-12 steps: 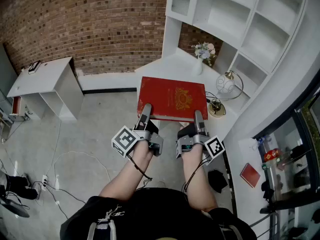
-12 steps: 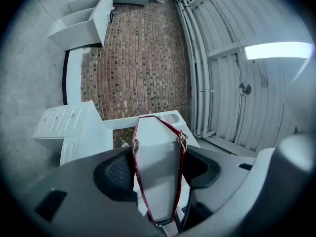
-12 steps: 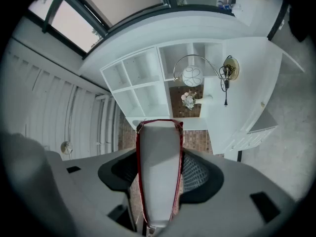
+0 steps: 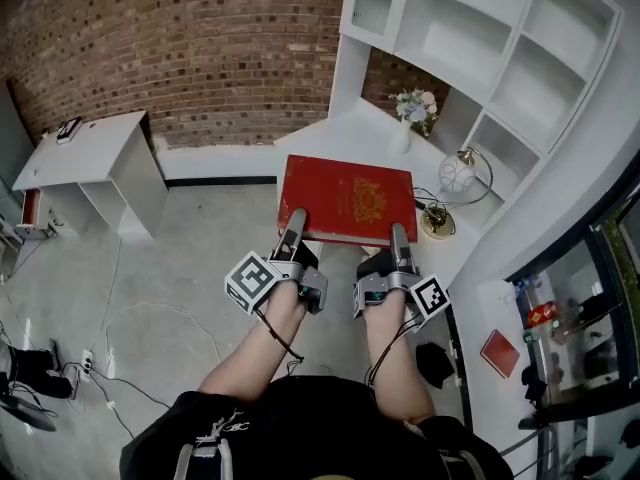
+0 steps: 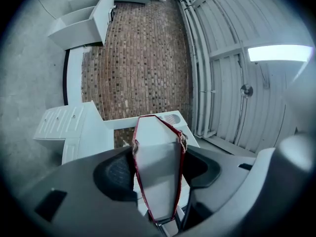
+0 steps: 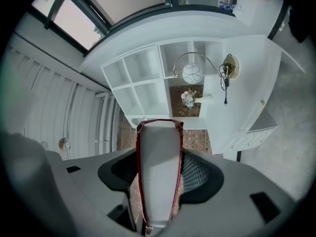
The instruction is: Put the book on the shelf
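A large red book [image 4: 347, 200] with a gold emblem is held flat in the air in front of the white desk [image 4: 340, 133]. My left gripper [image 4: 293, 220] is shut on its near left edge, and my right gripper [image 4: 400, 236] is shut on its near right edge. In the left gripper view the book [image 5: 158, 172] shows edge-on, white pages between red covers, pinched between the two jaws. The right gripper view shows the book [image 6: 159, 172] clamped the same way. The white shelf unit [image 4: 480, 43] with open cubbies stands beyond the book, up and to the right.
On the desk stand a small vase of flowers [image 4: 410, 113] and a globe lamp [image 4: 455, 173] with a brass base. A low white side table [image 4: 95, 173] is at the left by the brick wall [image 4: 200, 48]. Cables [image 4: 130, 358] lie on the floor. A small red book [image 4: 499, 351] lies at the right.
The view has shifted slightly; the book and both grippers keep nearly the same place and the same grip.
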Motion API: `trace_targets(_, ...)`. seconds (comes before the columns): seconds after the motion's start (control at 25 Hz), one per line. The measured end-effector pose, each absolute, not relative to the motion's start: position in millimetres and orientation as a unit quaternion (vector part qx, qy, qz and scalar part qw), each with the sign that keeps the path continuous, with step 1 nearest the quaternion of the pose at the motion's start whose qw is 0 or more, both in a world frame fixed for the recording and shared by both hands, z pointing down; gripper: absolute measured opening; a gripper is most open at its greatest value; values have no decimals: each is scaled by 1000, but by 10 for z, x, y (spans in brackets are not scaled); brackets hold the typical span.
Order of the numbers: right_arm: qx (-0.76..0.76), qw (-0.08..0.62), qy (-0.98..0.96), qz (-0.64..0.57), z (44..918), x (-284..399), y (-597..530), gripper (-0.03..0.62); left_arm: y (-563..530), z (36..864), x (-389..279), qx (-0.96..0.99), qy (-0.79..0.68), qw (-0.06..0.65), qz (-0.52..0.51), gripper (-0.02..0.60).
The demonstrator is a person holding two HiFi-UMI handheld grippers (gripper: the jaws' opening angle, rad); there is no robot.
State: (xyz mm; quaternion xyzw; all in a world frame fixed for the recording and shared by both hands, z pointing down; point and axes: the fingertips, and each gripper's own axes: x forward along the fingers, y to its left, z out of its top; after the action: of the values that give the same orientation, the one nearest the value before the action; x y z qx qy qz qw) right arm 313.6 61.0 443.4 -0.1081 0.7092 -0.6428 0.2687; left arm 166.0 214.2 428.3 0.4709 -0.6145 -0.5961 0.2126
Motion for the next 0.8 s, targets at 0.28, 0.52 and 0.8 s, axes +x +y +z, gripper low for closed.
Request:
trace_targets(0.28, -124, 268, 712, -637, 4494, 2895, 921, 262, 2408, 4434, 1409, 470, -604, 230, -601, 264)
trace_targets(0.52, -130, 269, 704, -645, 4638, 2792, 1038, 262, 2504, 4559, 1289, 472, -607, 239, -593, 263)
trace_targets(0.8, -132, 272, 706, -640, 4767, 2497, 835, 262, 2320, 4701, 1011, 474, -606, 246, -590, 264)
